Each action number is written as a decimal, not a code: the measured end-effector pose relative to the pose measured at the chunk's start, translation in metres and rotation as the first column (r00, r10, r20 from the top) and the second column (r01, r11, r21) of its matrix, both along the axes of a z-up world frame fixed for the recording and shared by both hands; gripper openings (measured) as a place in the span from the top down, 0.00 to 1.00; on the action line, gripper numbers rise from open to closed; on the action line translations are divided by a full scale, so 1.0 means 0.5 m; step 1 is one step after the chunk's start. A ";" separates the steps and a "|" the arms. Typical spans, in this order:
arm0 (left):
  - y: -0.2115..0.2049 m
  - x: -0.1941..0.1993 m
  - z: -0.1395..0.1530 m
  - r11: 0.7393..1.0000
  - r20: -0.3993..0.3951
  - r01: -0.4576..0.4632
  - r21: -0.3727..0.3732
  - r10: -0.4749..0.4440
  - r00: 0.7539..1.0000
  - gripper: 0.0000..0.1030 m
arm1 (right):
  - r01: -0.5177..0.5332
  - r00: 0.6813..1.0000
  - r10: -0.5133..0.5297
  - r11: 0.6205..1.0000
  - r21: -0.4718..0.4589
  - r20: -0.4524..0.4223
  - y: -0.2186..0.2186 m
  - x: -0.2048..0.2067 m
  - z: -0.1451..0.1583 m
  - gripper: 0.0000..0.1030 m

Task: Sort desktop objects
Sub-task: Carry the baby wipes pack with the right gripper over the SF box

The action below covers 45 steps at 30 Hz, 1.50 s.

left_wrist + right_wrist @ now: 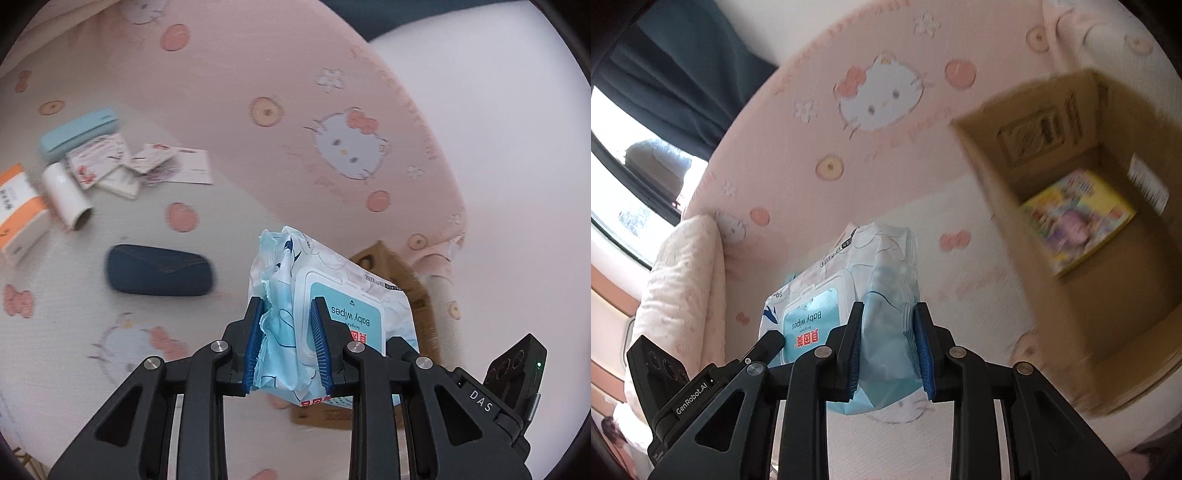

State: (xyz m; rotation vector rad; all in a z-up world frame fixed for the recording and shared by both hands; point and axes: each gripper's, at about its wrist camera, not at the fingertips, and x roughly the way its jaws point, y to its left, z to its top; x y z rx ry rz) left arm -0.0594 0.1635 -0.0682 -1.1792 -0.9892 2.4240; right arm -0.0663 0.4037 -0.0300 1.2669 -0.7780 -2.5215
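- The pink and cream cartoon-cat printed bed cover fills both views, and it carries everything here.
- The open brown cardboard box sits on the bed at the right of the right wrist view, with a yellow picture book lying flat on its bottom.
- A cream quilted pillow lies along the left edge of the bed in that same view, under the window.
- Here's the task's thing: the soft white and light blue pack of baby wipes, up in the air clear of the bed cover, carried between both tools near the box.
- Left tongs are clenched on one crumpled end of the pack, blue pads pressing the wrapper.
- Right tongs are clenched on the opposite end, wrapper squeezed between the pads.
- The dark blue denim-look glasses case lies on the bed, left of the pack.
- An orange and white carton sits at the left edge of the left wrist view.
- A light blue long hard case lies beyond it.
- A white paper roll rests just beside the carton.
- Loose white printed cards are scattered next to the blue case.
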 end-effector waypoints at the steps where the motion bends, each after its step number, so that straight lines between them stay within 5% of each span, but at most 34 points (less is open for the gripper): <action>1: 0.019 -0.012 0.011 1.000 -0.005 0.006 0.010 -0.006 1.000 0.72 | 0.011 1.000 -0.011 1.000 0.008 -0.006 0.013 -0.002 0.006 0.77; 17: 0.312 -0.156 0.102 0.992 -0.033 0.119 0.042 -0.118 0.993 0.72 | 0.137 0.990 -0.134 0.988 0.072 -0.051 0.293 -0.081 0.088 0.77; 28: 0.486 -0.237 0.054 0.982 0.104 0.186 -0.033 -0.181 0.978 0.72 | 0.208 0.974 -0.214 0.974 0.088 0.069 0.439 -0.144 0.004 0.77; 37: 0.512 -0.286 -0.018 0.994 0.208 0.111 -0.023 -0.104 0.973 0.72 | 0.158 0.976 -0.175 0.979 0.132 0.127 0.470 -0.221 -0.069 0.78; 45: 0.543 -0.310 -0.035 0.986 0.218 0.113 -0.125 -0.084 0.972 0.72 | 0.116 0.978 -0.151 0.967 0.226 0.144 0.462 -0.266 -0.098 0.78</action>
